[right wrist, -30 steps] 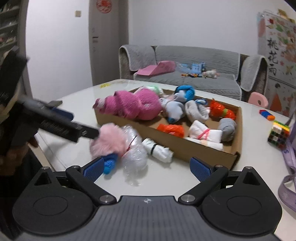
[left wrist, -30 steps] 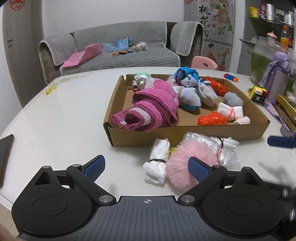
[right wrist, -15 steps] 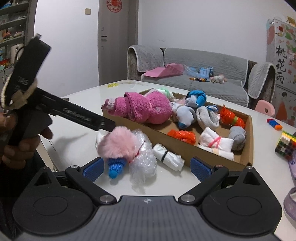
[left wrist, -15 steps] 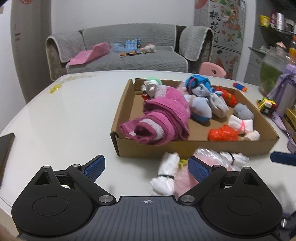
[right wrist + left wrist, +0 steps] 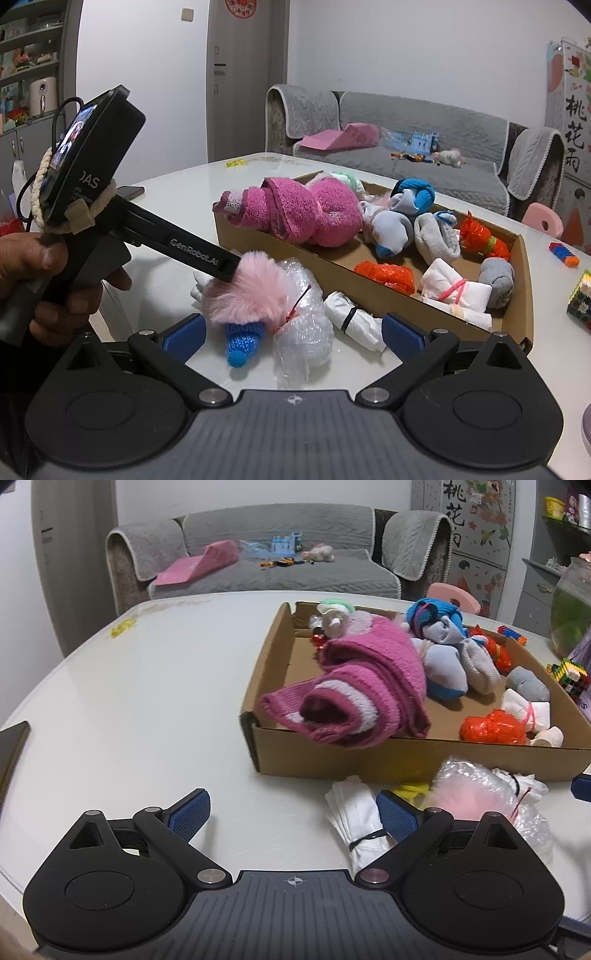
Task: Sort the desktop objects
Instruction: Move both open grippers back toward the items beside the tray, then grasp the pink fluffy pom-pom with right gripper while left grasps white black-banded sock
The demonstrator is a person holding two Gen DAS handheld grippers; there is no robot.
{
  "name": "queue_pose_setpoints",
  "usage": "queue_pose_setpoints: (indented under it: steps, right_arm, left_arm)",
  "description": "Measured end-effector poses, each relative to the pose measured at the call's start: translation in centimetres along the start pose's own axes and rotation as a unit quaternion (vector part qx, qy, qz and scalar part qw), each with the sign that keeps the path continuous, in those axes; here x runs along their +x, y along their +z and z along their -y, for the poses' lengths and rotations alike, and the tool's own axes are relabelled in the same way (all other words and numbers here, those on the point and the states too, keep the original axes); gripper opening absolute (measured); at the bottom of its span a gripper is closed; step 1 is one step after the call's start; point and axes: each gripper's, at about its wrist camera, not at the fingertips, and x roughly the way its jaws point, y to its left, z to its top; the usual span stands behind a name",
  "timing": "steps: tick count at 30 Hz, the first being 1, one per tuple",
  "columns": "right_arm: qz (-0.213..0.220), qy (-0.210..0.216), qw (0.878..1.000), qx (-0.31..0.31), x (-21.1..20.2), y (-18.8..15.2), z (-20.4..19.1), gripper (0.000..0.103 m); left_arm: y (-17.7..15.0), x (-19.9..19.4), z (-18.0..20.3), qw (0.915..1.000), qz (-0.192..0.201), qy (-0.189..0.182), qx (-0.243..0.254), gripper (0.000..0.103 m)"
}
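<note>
On the white worktop (image 5: 147, 709) a shallow cardboard box (image 5: 388, 753) lay with its near wall facing both cameras, and just outside that wall sat a small cluster of loose things. The left tool (image 5: 293, 814) stood with its blue pads wide apart and nothing between them, above bare worktop, its right pad (image 5: 397, 814) just beside a white rolled cloth bound with a black band (image 5: 360, 819). In the right wrist view the left tool (image 5: 225, 267) appeared from the side, gripped by a hand (image 5: 55, 280), its front end buried in a pink fluffy pompom (image 5: 255, 291), so whether its tips touched the pompom could not be told. A blue knitted piece (image 5: 242, 338) poked out below the pompom, and a crumpled clear bubble wrap bundle (image 5: 306, 325) lay against its right side, with the white rolled cloth (image 5: 354, 321) next to that, close to the box wall. The right tool (image 5: 291, 334) was also spread wide and held nothing, its pads flanking this cluster from the near side. Inside the box lay a magenta towel (image 5: 362, 690) draped over the front left corner, pale blue and grey socks (image 5: 450, 664), a blue yarn ball (image 5: 432, 613), orange crinkled bundles (image 5: 493, 727), a grey rolled sock (image 5: 528, 683) and a white roll tied with pink band (image 5: 524, 710). A multicoloured cube (image 5: 569, 674) stood on the worktop beyond the box's right side.
</note>
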Motion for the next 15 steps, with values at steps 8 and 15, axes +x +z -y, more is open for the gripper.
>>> queue_pose_setpoints:
  steps: [8,15]
  right_arm:
    - [0.001,0.014,1.000,0.004,0.6,0.3,-0.5,0.101]
    - [0.020,0.046,0.998,-0.033,1.4,1.5,-2.8,0.101]
  left_arm:
    - [-1.0,-1.5,-2.4,0.9995,0.003,0.031,-0.005,0.098]
    - [-1.2,-1.9,-3.4,0.9993,0.001,0.035,-0.013,0.097]
